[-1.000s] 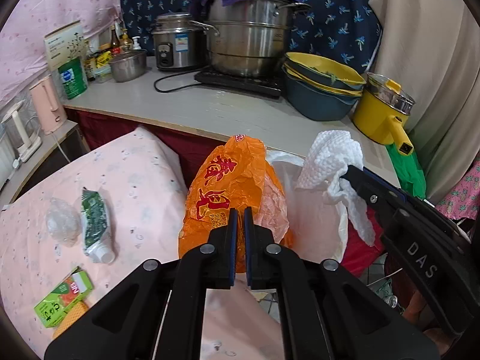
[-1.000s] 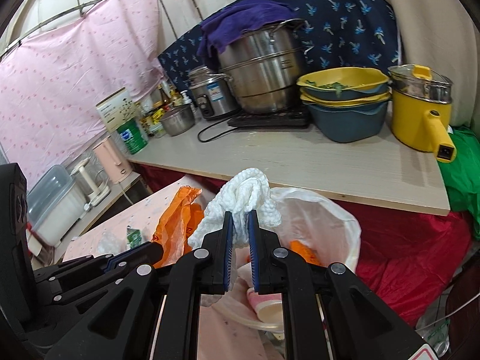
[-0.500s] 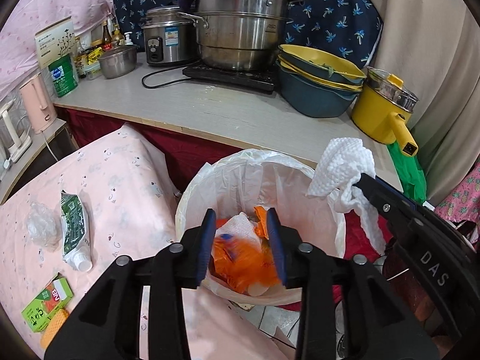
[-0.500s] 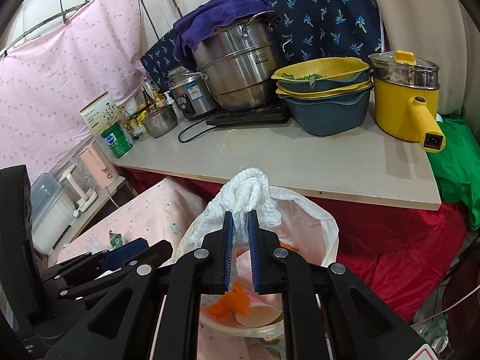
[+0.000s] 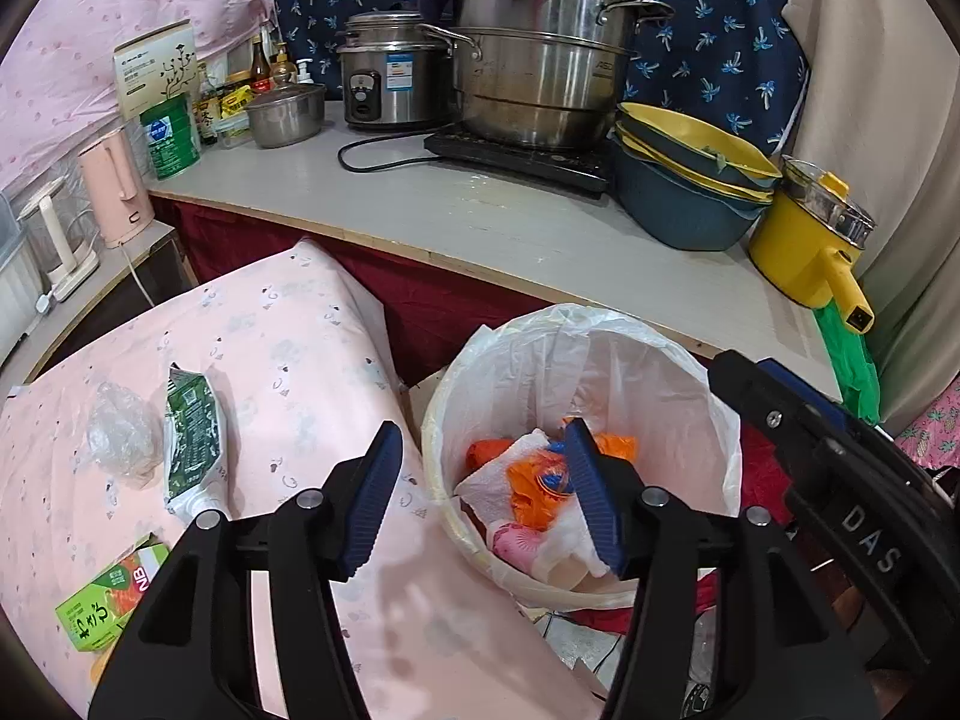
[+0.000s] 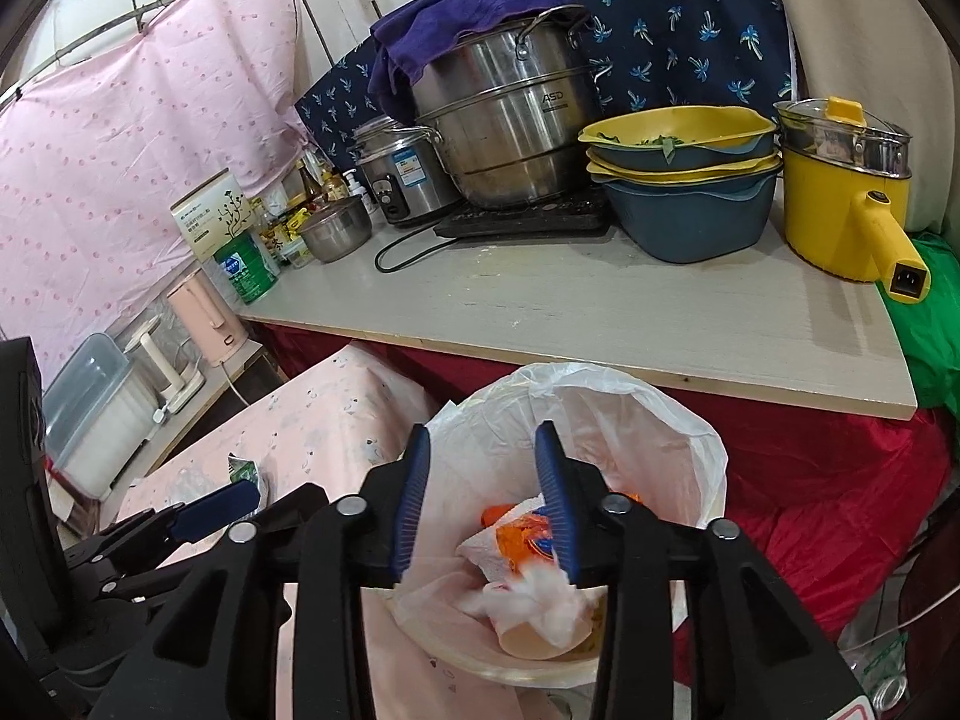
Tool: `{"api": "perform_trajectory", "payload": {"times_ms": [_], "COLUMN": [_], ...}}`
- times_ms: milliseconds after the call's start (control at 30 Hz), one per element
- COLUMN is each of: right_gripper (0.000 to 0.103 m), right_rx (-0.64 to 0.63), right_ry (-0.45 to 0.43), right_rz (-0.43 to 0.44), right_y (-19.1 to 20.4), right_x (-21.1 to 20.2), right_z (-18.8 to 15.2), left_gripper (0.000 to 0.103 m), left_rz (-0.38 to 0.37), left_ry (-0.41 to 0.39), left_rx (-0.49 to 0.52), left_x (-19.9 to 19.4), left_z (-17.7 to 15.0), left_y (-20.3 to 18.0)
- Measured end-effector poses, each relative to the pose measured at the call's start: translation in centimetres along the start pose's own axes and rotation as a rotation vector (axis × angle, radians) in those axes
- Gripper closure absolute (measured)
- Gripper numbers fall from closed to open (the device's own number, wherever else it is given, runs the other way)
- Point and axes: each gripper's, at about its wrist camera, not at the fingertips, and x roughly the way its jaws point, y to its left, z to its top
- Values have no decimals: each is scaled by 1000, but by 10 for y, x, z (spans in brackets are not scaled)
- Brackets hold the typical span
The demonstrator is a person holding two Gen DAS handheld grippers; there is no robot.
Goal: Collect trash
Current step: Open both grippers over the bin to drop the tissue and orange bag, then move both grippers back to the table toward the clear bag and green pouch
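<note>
Above the lined trash bin, the left claw hangs with its jaws opening and nothing gripped; one blue pad sits over the pink bench, the other over the bin's mouth. The right claw hovers over the same bin, jaws likewise opening and empty, with a white paper towel lying loose in the bin just below them. Inside the bin, the crumpled orange bag rests among white tissue and a pale cup. Out to the left on the pink bench lie a green pouch, a crumpled clear plastic wrapper just beside it, and a green carton nearer the camera. Behind the bin, a higher pale bench carries a large steel pot, a rice cooker, stacked blue and yellow basins and a yellow electric pot.
</note>
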Motion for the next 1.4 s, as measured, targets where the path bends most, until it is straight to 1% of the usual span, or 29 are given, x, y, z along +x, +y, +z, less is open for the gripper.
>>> {"api": "perform_trajectory", "payload": {"times_ms": [33, 233, 400, 567, 700, 833, 1067, 1400], "right_gripper": [60, 58, 54, 53, 52, 50, 49, 46], "right_rx": [0, -19, -40, -77, -107, -139, -190, -247], "right_ry": [-4, -6, -2, 1, 4, 12, 30, 83], "right_rz": [1, 9, 24, 47, 66, 85, 121, 166], "right_y": [1, 13, 29, 51, 70, 91, 124, 167], "right_x": [0, -4, -8, -12, -14, -16, -16, -2], "right_z": [1, 1, -3, -8, -13, -19, -29, -52], "left_gripper": [45, 41, 37, 36, 36, 34, 33, 33], "left_rz": [5, 22, 34, 51, 70, 92, 136, 199], "left_ry": [-1, -10, -21, -28, -34, -45, -58, -52], "left_rx": [-5, -30, -47, -80, -119, -156, -214, -300], "left_x": [-1, -7, -18, -29, -39, -50, -68, -81], "left_z": [-1, -5, -10, -17, -25, -31, -45, -64], "left_y": [2, 16, 29, 47, 67, 88, 123, 176]}}
